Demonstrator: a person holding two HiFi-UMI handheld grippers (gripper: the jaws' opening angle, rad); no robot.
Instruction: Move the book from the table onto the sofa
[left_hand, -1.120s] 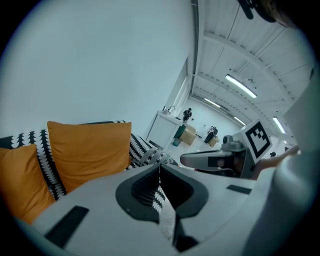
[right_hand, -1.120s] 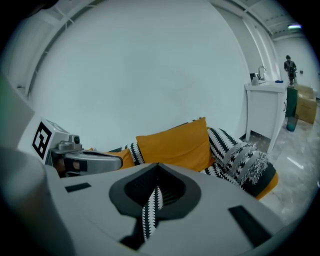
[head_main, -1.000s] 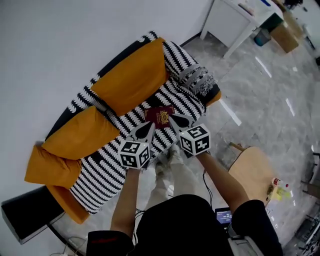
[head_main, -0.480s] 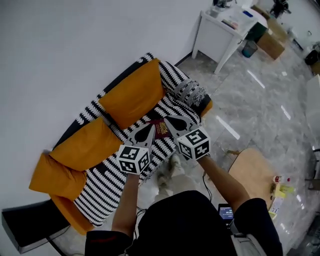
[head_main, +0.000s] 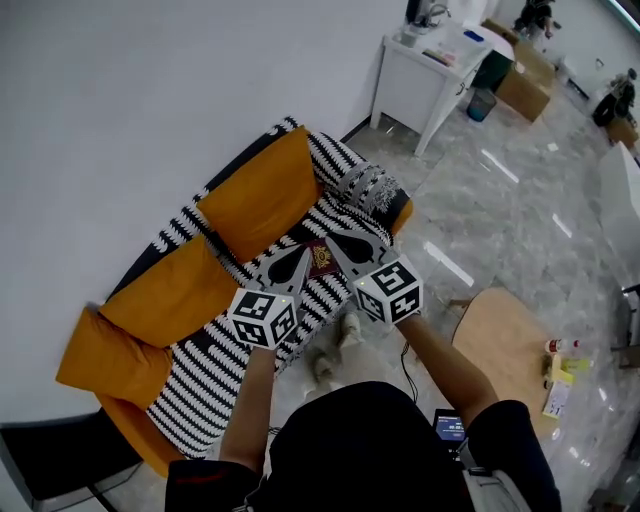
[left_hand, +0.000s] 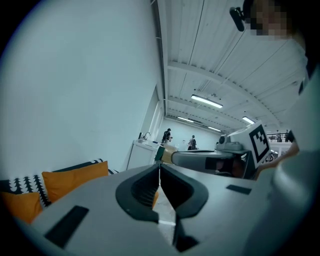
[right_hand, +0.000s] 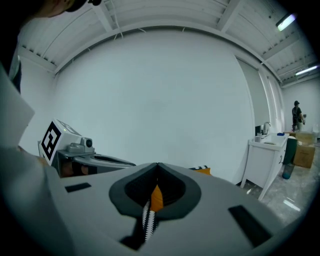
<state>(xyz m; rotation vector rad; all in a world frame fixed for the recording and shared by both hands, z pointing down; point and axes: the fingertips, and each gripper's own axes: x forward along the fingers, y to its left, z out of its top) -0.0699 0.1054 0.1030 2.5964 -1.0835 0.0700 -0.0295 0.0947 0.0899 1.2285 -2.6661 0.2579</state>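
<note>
Tongs: your left tongs (head_main: 298, 256) and right tongs (head_main: 338, 243) are both pressed together with nothing between them, held side by side above the sofa (head_main: 200, 370). Change over the last second: both have lifted away from the seat together, and the book (head_main: 320, 258) has stayed where it lay. It rests flat on the striped seat, toward the end with the grey pillow (head_main: 368, 188), about midway between the back cushion and the front edge, now half hidden between your two tong tips. Reading: delivery looks done; only your retreat remains. The round counter (head_main: 500, 340) sits well apart, behind your right arm. Materials: book is thin and flat, dark red cover with a gold emblem. Sofa cover is soft cloth in a black-and-white zigzag. The orange cushions (head_main: 265, 195) are plump and plain. Counter top is pale wood, the floor (head_main: 520, 220) glossy grey stone with light streaks.
</note>
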